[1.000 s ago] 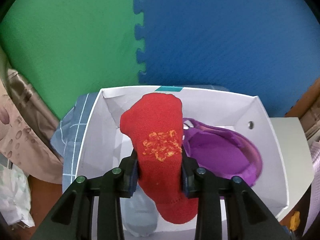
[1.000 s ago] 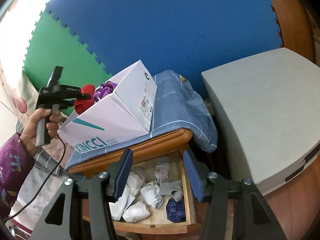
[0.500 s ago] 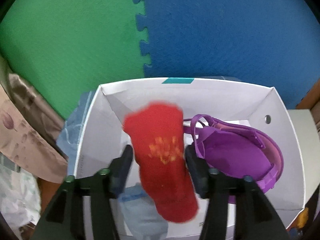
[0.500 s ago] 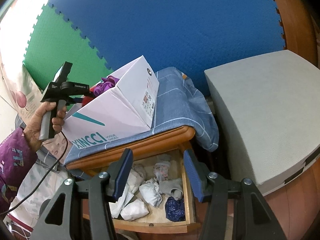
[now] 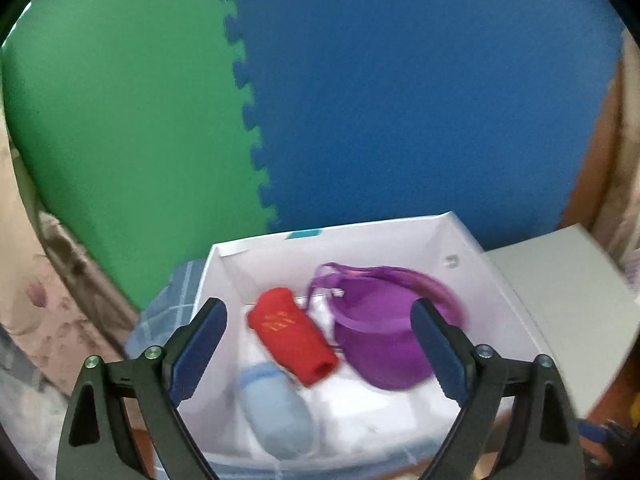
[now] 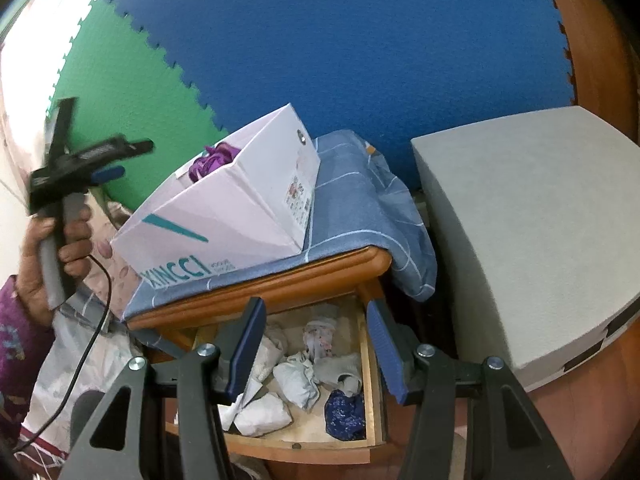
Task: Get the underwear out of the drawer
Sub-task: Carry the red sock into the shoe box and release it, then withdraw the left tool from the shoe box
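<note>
White cardboard box [image 5: 472, 248] on the nightstand holds a red knitted sock [image 5: 294, 336]; we note the left gripper [image 5: 318, 334] opening above it, empty. Right gripper [image 6: 316, 344] stands half-open, empty, over crumpled underwear [image 6: 298, 376] in the wooden drawer [image 6: 370, 364].

In your left wrist view, the white cardboard box [image 5: 500, 292] sat at lower centre, on the blue checked cloth [image 5: 176, 300]. Inside it, the red sock [image 5: 290, 334] lay left of the purple bra [image 5: 380, 328], with the pale blue sock [image 5: 276, 408] below the red one. In your right wrist view, the open wooden drawer [image 6: 370, 364] lay below the box at bottom centre, holding crumpled white underwear [image 6: 296, 380]; the grey block [image 6: 532, 240] stood to the right.
</note>
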A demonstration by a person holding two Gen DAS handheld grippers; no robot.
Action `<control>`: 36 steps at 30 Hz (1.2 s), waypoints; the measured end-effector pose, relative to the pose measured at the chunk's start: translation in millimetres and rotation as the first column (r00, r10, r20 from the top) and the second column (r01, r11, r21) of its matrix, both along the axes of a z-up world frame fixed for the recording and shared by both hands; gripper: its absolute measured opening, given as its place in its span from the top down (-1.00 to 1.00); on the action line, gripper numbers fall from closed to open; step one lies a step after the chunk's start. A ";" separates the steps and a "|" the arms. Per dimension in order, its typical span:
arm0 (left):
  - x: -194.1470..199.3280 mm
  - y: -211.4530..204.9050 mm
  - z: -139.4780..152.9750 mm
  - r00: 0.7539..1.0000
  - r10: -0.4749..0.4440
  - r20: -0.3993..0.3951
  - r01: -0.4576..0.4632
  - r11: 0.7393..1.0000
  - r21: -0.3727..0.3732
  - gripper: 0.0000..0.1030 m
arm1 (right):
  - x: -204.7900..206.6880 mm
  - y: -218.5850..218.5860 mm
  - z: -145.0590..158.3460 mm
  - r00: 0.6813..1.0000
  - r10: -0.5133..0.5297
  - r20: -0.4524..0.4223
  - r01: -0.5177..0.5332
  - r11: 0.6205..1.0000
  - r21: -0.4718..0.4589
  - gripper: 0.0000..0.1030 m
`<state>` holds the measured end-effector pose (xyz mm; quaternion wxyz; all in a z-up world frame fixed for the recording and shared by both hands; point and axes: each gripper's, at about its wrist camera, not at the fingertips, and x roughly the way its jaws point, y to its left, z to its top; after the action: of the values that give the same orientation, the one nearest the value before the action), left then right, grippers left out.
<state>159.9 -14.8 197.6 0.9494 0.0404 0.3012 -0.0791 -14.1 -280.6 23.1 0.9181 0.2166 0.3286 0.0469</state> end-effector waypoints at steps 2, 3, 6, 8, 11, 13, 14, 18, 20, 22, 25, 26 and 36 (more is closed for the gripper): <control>-20.5 9.7 2.8 1.000 -0.001 0.027 0.002 0.999 -0.054 -0.78 | 0.8 7.0 -0.9 1.000 0.031 -0.004 -0.031 0.999 -0.017 -0.04; -32.8 18.2 2.4 0.999 0.006 0.048 -0.002 0.996 -0.092 -0.78 | 1.6 11.3 -1.7 0.999 0.052 -0.009 -0.052 0.998 -0.023 -0.04; -60.4 46.5 -5.4 0.998 0.024 0.056 -0.012 0.979 -0.205 -0.77 | 2.7 30.1 -4.1 0.992 0.126 -0.024 -0.128 0.989 -0.070 -0.04; -72.7 67.6 -17.0 0.998 0.051 0.027 -0.042 0.963 -0.266 -0.74 | 3.2 46.8 -6.8 0.981 0.189 -0.039 -0.193 0.976 -0.106 -0.04; -89.2 96.6 -37.7 0.997 0.061 -0.042 -0.071 0.953 -0.295 -0.60 | 4.1 73.1 -13.4 0.955 0.284 -0.082 -0.294 0.943 -0.158 -0.04; -102.3 110.7 -54.8 0.997 0.029 -0.078 -0.050 0.959 -0.280 -0.58 | 5.0 89.1 -19.4 0.936 0.332 -0.119 -0.350 0.917 -0.190 -0.04; -109.6 115.4 -62.2 0.996 0.033 -0.087 -0.054 0.966 -0.252 -0.58 | 5.5 96.7 -22.8 0.925 0.353 -0.139 -0.376 0.904 -0.204 -0.04; -137.3 135.2 -91.4 0.994 0.068 -0.084 -0.081 0.983 -0.165 -0.62 | 12.1 125.4 -36.7 0.878 0.431 -0.208 -0.467 0.866 -0.177 -0.04; -144.7 144.8 -103.9 0.994 0.072 -0.077 -0.085 0.980 -0.181 -0.64 | 20.2 147.9 -48.4 0.844 0.469 -0.261 -0.511 0.850 -0.125 -0.04; -149.2 153.7 -114.1 0.993 0.086 -0.082 -0.102 0.971 -0.217 -0.67 | 32.9 175.1 -67.6 0.806 0.493 -0.329 -0.538 0.841 -0.057 -0.04; -147.9 165.7 -118.5 0.991 0.091 -0.097 -0.115 0.954 -0.276 -0.67 | 50.3 210.7 -95.5 0.767 0.496 -0.406 -0.553 0.833 -0.027 -0.04; -149.7 167.0 -118.2 0.991 0.098 -0.087 -0.118 0.955 -0.271 -0.71 | 54.5 217.8 -101.7 0.760 0.494 -0.422 -0.554 0.832 -0.022 -0.04; -151.1 206.9 -131.3 0.983 0.115 -0.144 -0.166 0.890 -0.424 -0.77 | 108.8 264.6 -175.9 0.697 0.359 -0.621 -0.396 0.914 0.085 -0.07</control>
<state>8.7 192.1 66.3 0.9188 -0.1985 0.3324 -0.0774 94.7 -16.0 -152.7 0.7329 0.1221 0.6522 0.1505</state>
